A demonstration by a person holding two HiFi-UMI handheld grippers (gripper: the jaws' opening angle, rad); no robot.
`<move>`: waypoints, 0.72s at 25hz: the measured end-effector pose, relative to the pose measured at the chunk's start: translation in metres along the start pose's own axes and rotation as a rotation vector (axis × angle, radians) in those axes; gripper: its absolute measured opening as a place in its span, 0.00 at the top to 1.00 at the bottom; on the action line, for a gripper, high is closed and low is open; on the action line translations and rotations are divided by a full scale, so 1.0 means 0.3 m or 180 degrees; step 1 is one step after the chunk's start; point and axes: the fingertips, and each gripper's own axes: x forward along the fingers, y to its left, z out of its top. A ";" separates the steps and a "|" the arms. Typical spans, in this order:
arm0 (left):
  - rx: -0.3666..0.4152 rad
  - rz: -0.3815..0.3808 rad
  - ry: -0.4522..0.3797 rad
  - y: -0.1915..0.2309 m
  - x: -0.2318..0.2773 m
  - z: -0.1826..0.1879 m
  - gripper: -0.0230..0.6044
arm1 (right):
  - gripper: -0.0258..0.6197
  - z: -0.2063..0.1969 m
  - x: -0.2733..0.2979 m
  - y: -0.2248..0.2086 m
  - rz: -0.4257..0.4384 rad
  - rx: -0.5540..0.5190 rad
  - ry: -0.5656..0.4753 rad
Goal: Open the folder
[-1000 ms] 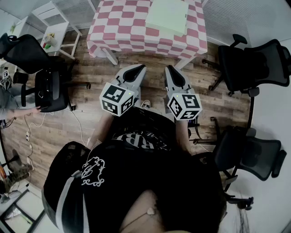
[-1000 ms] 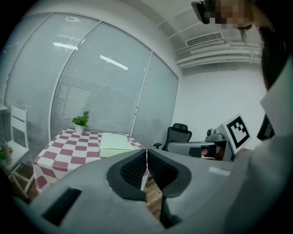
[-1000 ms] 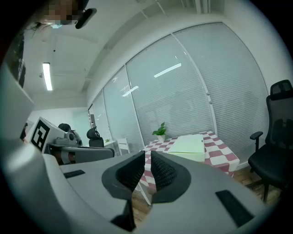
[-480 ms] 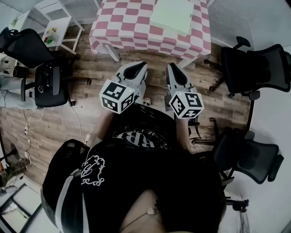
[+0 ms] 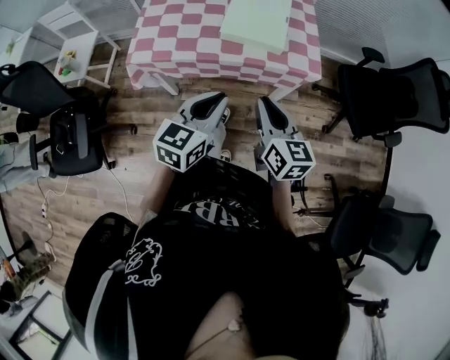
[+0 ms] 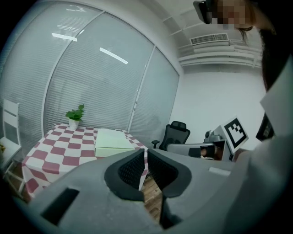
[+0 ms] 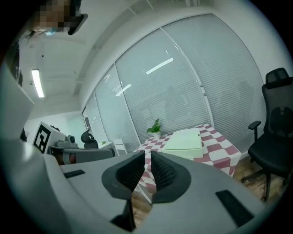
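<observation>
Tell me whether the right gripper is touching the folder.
Apart. The head view shows the right gripper over the wooden floor, short of the checkered table where the folder lies.

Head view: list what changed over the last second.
The left tongs and right tongs edged slightly toward the checkered table; nothing was gripped or released. Both stay shut and empty, and the green folder stays closed on the table.

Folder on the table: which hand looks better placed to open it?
Right, narrowly. The right tool points almost straight at the folder; the left tool sits off to its side. Both are shut, short of the table.
</observation>
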 end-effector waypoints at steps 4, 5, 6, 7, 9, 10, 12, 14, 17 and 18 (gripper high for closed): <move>0.0113 -0.0130 0.0146 0.033 0.083 0.018 0.93 | 0.89 0.026 0.067 -0.062 -0.0082 0.0092 0.0014; 0.0121 -0.0143 0.0177 0.050 0.104 0.025 0.93 | 0.89 0.033 0.087 -0.076 -0.0092 0.0115 0.0015; 0.0121 -0.0152 0.0206 0.069 0.127 0.032 0.93 | 0.89 0.040 0.108 -0.090 -0.0100 0.0136 0.0018; 0.0119 -0.0163 0.0231 0.089 0.151 0.039 0.93 | 0.89 0.048 0.129 -0.105 -0.0110 0.0154 0.0024; 0.0118 -0.0185 0.0255 0.128 0.203 0.062 0.93 | 0.89 0.066 0.172 -0.140 -0.0137 0.0172 0.0042; 0.0117 -0.0192 0.0252 0.147 0.228 0.077 0.93 | 0.89 0.077 0.193 -0.158 -0.0155 0.0178 0.0048; 0.0109 -0.0206 0.0234 0.187 0.278 0.110 0.93 | 0.89 0.101 0.236 -0.195 -0.0196 0.0199 0.0045; 0.0099 -0.0223 0.0221 0.227 0.324 0.138 0.93 | 0.89 0.124 0.277 -0.230 -0.0240 0.0219 0.0036; 0.0119 -0.0235 0.0263 0.300 0.393 0.154 0.93 | 0.89 0.137 0.351 -0.280 -0.0314 0.0236 0.0083; 0.0133 -0.0236 0.0292 0.330 0.421 0.155 0.93 | 0.89 0.136 0.382 -0.300 -0.0342 0.0240 0.0119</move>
